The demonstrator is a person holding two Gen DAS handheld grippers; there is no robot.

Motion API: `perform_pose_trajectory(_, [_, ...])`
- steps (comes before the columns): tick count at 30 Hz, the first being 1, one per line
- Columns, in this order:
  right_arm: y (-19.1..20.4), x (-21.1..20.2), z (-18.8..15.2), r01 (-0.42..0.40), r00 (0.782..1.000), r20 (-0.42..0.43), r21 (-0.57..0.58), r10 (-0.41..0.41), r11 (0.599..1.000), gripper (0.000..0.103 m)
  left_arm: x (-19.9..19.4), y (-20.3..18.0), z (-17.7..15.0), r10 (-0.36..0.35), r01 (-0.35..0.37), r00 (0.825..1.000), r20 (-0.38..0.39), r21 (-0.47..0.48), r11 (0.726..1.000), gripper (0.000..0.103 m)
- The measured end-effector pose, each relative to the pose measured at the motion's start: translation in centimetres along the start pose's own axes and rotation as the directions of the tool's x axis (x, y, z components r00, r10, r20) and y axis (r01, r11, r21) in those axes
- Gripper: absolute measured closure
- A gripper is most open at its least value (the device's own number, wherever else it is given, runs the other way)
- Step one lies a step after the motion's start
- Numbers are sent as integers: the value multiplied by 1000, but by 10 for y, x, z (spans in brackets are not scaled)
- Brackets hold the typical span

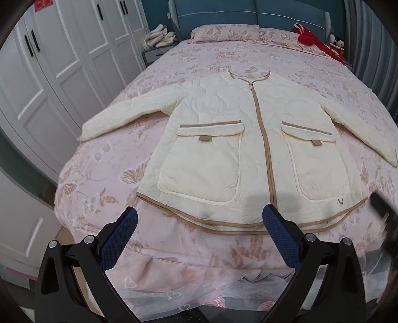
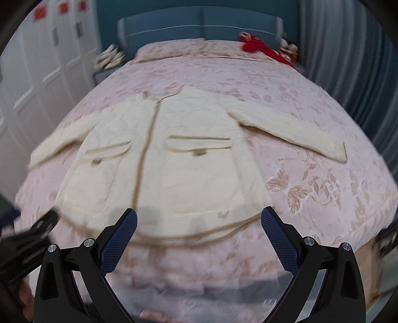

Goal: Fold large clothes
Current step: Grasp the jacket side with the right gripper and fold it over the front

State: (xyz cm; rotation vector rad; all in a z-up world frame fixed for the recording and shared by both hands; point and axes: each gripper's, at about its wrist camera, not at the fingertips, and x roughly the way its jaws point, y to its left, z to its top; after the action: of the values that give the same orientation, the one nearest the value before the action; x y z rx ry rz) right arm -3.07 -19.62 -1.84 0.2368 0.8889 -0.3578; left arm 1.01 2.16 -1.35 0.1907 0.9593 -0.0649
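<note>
— Where's the coat [image 1: 223,139]?
— Flat on the pink flowered bedspread [image 1: 104,179], quilted cream, tan trim, sleeves spread.
— And the grippers?
— Left gripper [image 1: 200,218] and right gripper [image 2: 199,220] both gape wide, empty, near the hem.

A home bedroom: pink-quilted bed [image 1: 174,74], blue headboard [image 1: 223,15], white wardrobe [image 1: 62,49].

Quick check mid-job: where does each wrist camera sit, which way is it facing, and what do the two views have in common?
Left wrist: on the left hand-held gripper, at the foot of the bed, facing the headboard over the jacket; its open fingers show.
Right wrist: on the right hand-held gripper, same direction, further right, blurred; open fingers and the left gripper's edge show.
Shared: jacket, bed, headboard, wardrobe, red item.
</note>
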Motion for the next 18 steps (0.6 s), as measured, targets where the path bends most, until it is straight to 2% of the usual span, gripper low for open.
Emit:
perform_pose_trajectory(5, [-108, 48, 34, 72, 997, -17, 239, -70, 968, 5, 14, 5, 7, -7, 7, 1000, -21, -33, 999, 5])
perform_pose_trajectory(8, [-185, 81, 50, 126, 992, -55, 374, -114, 919, 5, 22, 6, 11, -9, 7, 999, -34, -54, 998, 5])
perform_pose_trajectory(10, [-231, 100, 57, 131, 991, -73, 467, -110, 874, 5, 29, 9, 14, -24, 20, 998, -53, -84, 996, 5])
perform_pose_trajectory(13, [-304, 132, 63, 137, 991, -79, 621, -112, 772, 6, 39, 12, 18, -42, 32, 996, -77, -123, 992, 5])
perform_pose_trajectory(16, [-349, 159, 66, 183, 982, -104, 692, -155, 698, 9, 47, 13, 20, -37, 22, 995, -93, -149, 989, 5])
perform_pose_trajectory(18, [-369, 175, 69, 199, 979, -115, 716, -168, 669, 12, 51, 13, 23, -27, 12, 995, -94, -156, 988, 5])
